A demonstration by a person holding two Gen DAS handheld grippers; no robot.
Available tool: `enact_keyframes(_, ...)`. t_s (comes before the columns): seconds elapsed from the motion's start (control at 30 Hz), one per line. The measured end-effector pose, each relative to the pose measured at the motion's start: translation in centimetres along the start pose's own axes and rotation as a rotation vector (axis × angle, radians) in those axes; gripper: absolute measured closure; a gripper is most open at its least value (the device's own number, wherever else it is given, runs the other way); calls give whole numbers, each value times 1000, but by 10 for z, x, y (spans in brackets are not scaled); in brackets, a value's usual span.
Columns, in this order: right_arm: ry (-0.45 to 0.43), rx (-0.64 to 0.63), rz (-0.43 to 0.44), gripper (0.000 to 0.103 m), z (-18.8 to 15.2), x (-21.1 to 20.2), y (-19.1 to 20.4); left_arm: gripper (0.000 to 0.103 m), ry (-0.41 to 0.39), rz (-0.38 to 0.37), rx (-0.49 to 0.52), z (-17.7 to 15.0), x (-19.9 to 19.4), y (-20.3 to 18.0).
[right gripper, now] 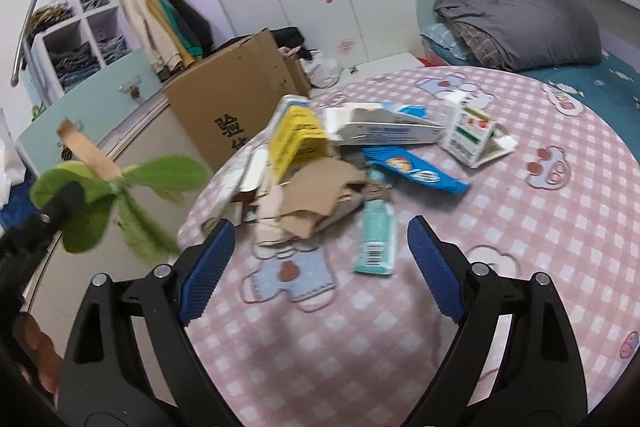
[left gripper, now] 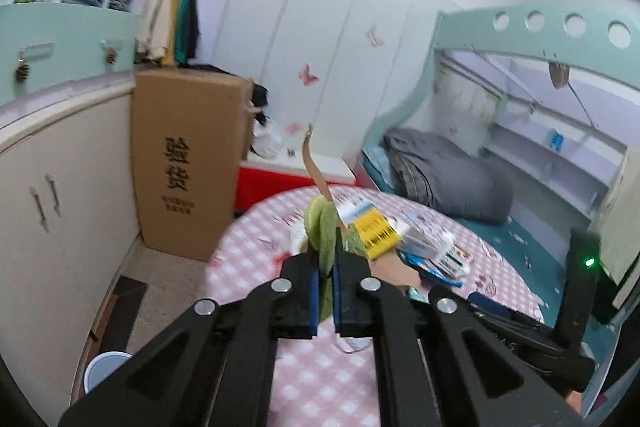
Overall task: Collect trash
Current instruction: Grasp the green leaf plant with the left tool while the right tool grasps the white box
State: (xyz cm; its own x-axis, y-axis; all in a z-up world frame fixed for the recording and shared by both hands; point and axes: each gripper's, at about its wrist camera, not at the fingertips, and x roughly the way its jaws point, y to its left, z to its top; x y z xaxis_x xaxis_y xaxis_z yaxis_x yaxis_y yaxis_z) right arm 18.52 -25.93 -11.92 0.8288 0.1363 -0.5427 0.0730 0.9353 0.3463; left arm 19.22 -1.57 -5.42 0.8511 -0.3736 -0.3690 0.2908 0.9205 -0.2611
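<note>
My left gripper (left gripper: 325,259) is shut on a bunch of green leaves (left gripper: 323,227) with a brown paper strip (left gripper: 316,167) sticking up; it hangs above the table's left edge. The same leaves (right gripper: 120,195) show at the left of the right wrist view, held off the table. My right gripper (right gripper: 320,247) is open and empty above the pink checked tablecloth (right gripper: 520,227). Ahead of it lies a trash pile: a yellow box (right gripper: 298,139), torn cardboard (right gripper: 316,199), a teal wrapper (right gripper: 376,231), a blue wrapper (right gripper: 412,167) and white boxes (right gripper: 468,135).
A tall cardboard box (left gripper: 188,163) stands on the floor left of the table, beside a white cabinet (left gripper: 60,195). A white cup (left gripper: 104,373) sits on the floor at lower left. A bed with grey bedding (right gripper: 520,23) lies behind the table.
</note>
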Motion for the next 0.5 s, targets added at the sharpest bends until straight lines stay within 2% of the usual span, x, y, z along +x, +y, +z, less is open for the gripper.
enact_keyframes(0.07, 14, -23, 18, 17, -1, 6, 14, 98, -30, 21, -18, 4, -12, 12)
enact_keyframes(0.2, 67, -60, 64, 17, -7, 25, 43, 98, -86, 110, -39, 11, -34, 41)
enact_keyframes(0.37, 165, -31, 121, 17, -14, 65, 69, 98, -60, 221, -62, 8, -31, 78)
enact_keyframes(0.5, 197, 20, 110, 17, -11, 97, 80, 98, -26, 253, -91, 2, -25, 108)
